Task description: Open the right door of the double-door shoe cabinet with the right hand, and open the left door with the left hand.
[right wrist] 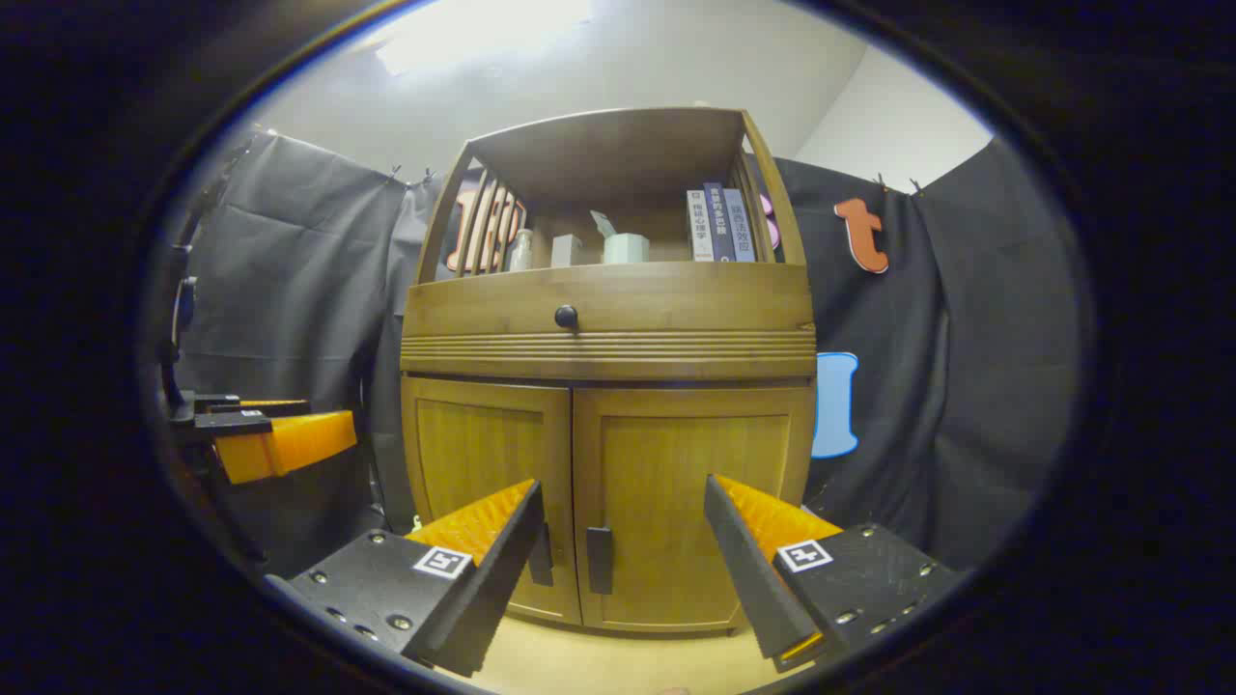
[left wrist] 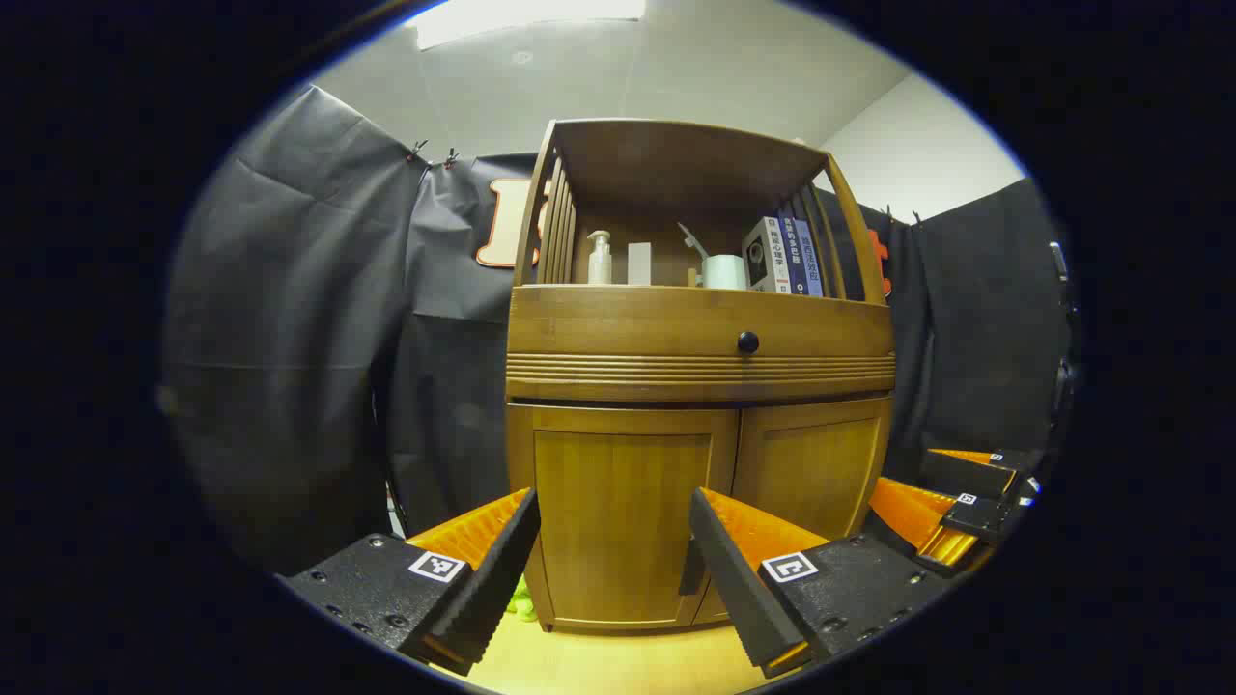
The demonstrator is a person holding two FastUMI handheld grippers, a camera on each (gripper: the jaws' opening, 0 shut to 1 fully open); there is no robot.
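The wooden shoe cabinet [left wrist: 700, 376] stands straight ahead with both lower doors closed. In the left gripper view, my left gripper [left wrist: 613, 502] is open, a short way in front of the left door [left wrist: 618, 512]; one finger partly hides a dark handle [left wrist: 688, 571]. The right door [left wrist: 816, 468] lies beyond, and the right gripper [left wrist: 951, 507] shows at the far right. In the right gripper view, my right gripper [right wrist: 623, 492] is open before the right door [right wrist: 690, 473], and two dark vertical handles [right wrist: 599, 560] sit at the centre seam. The left gripper [right wrist: 280, 439] hangs at the left.
A drawer with a black knob [left wrist: 747, 342] sits above the doors. The open shelf on top holds books [left wrist: 792, 256], a pump bottle [left wrist: 599, 259] and a white cup [left wrist: 724, 272]. Black cloth walls flank the cabinet. A light wooden floor [right wrist: 618, 661] lies below.
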